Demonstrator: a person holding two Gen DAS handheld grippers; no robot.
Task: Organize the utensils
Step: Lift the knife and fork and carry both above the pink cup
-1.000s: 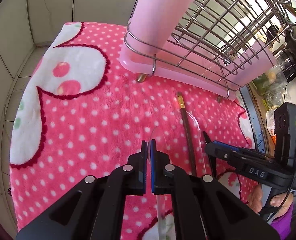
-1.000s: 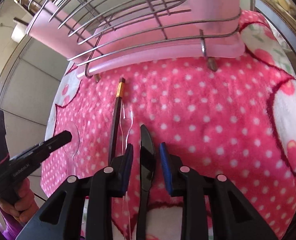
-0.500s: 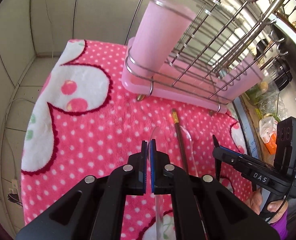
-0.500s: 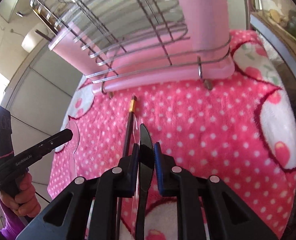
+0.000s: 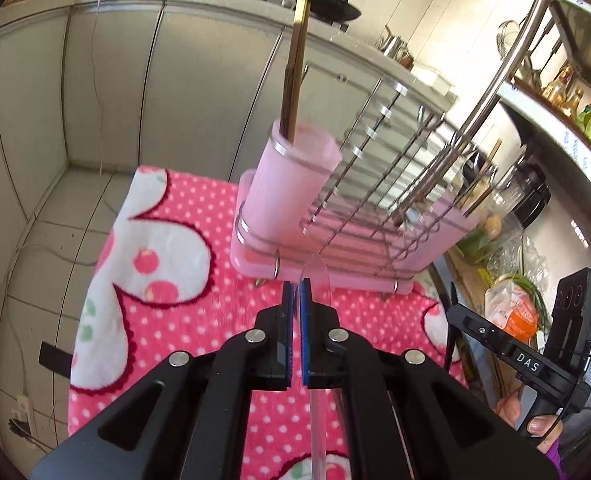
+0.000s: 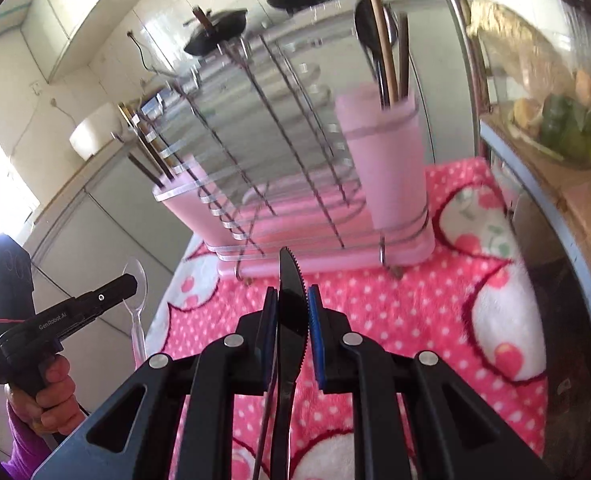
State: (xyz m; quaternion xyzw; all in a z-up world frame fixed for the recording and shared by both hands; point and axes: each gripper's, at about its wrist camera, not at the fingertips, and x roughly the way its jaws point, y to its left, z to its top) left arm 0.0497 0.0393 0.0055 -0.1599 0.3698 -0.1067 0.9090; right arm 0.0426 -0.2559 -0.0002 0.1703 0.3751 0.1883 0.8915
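My left gripper [image 5: 296, 292] is shut on a clear plastic spoon [image 5: 315, 276], held above the pink dotted cloth [image 5: 167, 312]; the spoon also shows in the right wrist view [image 6: 135, 284]. My right gripper [image 6: 291, 300] is shut on a black plastic knife [image 6: 291, 280], blade pointing up toward the rack. The wire dish rack [image 5: 375, 184] with a pink base stands ahead. Its pink utensil cup [image 5: 291, 188] holds brown chopsticks [image 5: 295, 68]; in the right wrist view the cup [image 6: 387, 160] also holds a dark spoon [image 6: 369, 32].
Grey cabinet doors [image 5: 115, 80] stand behind the cloth. A counter with pans [image 5: 327, 4] is at the back. A shelf with bagged food [image 6: 555, 112] lies to the right. The right gripper shows in the left wrist view [image 5: 507, 352].
Both grippers have risen off the cloth, lifting the spoon and the knife. The right gripper closed on the knife. The rack's cup tops have come into view.
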